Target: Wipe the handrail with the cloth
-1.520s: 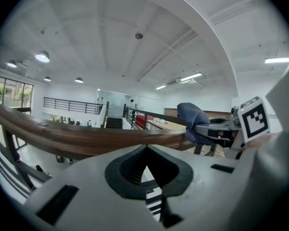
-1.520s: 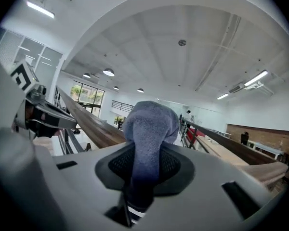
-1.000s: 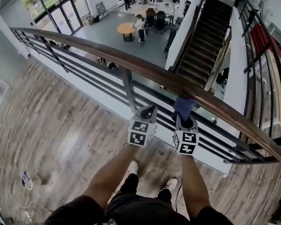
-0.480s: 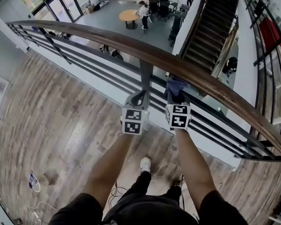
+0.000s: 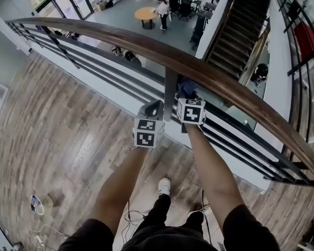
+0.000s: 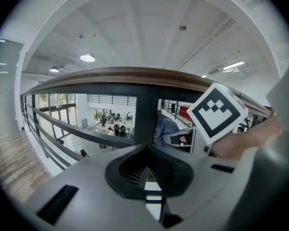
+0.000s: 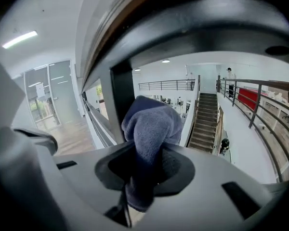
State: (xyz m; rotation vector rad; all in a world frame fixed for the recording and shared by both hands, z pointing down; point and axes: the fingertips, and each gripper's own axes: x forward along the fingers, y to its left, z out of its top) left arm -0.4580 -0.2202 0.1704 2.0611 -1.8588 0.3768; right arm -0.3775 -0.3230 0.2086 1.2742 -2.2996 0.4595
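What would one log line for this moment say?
right gripper: shut on cloth | cloth: just under handrail, contact unclear | left gripper: shut, empty

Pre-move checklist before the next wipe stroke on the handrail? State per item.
1. Cloth gripped by right claw: ok, shut on it.
2. Left claw free: ok, shut on nothing.
3. Cloth touching the handrail: cannot tell; in the head view it sits just under the rail's near edge.
4. Leftward path at this height: not ok, the post stands right beside the cloth.
5. The two claws apart: ok, side by side with a gap.
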